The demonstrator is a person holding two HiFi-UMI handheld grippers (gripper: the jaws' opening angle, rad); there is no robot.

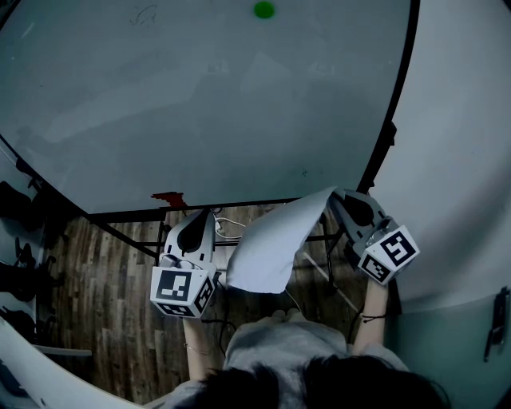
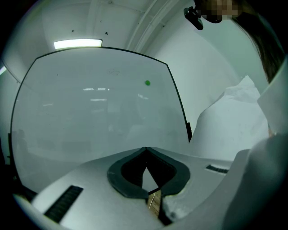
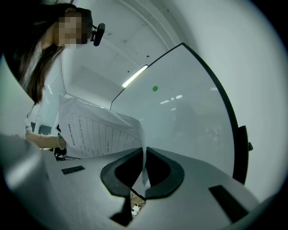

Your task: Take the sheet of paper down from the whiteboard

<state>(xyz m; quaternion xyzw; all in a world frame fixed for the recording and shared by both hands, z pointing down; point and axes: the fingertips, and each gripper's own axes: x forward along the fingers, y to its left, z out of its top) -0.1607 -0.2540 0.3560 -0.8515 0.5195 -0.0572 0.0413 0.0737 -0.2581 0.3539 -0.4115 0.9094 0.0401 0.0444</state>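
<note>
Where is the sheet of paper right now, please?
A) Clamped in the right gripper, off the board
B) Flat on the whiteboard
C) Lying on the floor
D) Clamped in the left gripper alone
A: the sheet of paper is pinched in the shut jaws of the right gripper, clear of the whiteboard.

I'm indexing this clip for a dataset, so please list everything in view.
whiteboard: one, pale grey, black-framed, ahead
magnet: one, green, high on the whiteboard
sheet of paper: one, white, off the whiteboard, held in the right tool
small object: one, red, at the whiteboard's lower edge
floor: one, brown wood, below
left tool: one, grey, shut, empty
right tool: one, grey, shut on the sheet of paper
</note>
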